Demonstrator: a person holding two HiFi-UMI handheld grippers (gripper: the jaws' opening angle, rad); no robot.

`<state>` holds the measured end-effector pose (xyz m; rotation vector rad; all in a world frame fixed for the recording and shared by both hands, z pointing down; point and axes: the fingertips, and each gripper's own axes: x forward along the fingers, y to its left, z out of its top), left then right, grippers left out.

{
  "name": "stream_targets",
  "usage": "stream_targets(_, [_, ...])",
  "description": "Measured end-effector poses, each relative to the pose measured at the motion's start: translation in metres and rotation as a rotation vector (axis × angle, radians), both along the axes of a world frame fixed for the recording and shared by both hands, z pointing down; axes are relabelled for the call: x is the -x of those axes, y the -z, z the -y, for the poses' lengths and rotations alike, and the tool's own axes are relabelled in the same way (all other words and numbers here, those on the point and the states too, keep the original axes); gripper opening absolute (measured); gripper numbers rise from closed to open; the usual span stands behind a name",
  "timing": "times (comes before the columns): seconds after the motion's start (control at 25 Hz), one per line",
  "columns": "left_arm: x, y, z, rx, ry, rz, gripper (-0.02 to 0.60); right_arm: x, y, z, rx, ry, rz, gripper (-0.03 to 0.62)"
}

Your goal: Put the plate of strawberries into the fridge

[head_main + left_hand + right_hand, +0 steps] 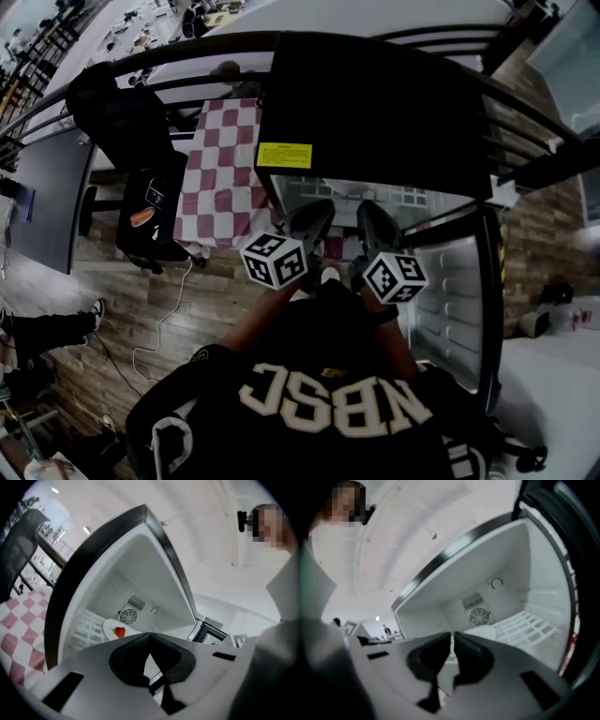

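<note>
One black fridge (394, 112), door wide open. In front of the fridge, one dark top (328, 403) with big letters, NBSC as far as I can read. Two tongs face into the fridge: the left gripper (150, 637) is closed tight on nothing, and the right gripper (452, 637) is down to a sliver of a gap, also empty. One white plate (112, 629) sits inside the fridge on the wire shelf (525, 625), by the back-wall fan (479, 616). One yellow label (284, 156) is on the fridge top, print too small to read. One strawberry (120, 632) shows on the plate.
</note>
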<state>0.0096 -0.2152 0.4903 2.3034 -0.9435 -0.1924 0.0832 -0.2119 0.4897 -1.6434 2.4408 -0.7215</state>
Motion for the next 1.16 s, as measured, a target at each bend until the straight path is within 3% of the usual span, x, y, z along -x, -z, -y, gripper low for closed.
stream_targets(0.16, [0.015,0.024,-0.010,-0.196,0.069,0.149,0.015,0.003,0.023,-0.019,-0.112,-0.056,-0.197,0.020])
stream_targets(0.44, [0.029,0.042,-0.030,-0.374,0.139,0.291,0.015,0.010,0.045,-0.044,-0.222,-0.107,-0.363,0.020])
stream_targets(1.16, [0.026,0.042,-0.044,-0.407,0.158,0.300,0.015,0.001,0.039,-0.059,-0.200,-0.124,-0.354,0.020])
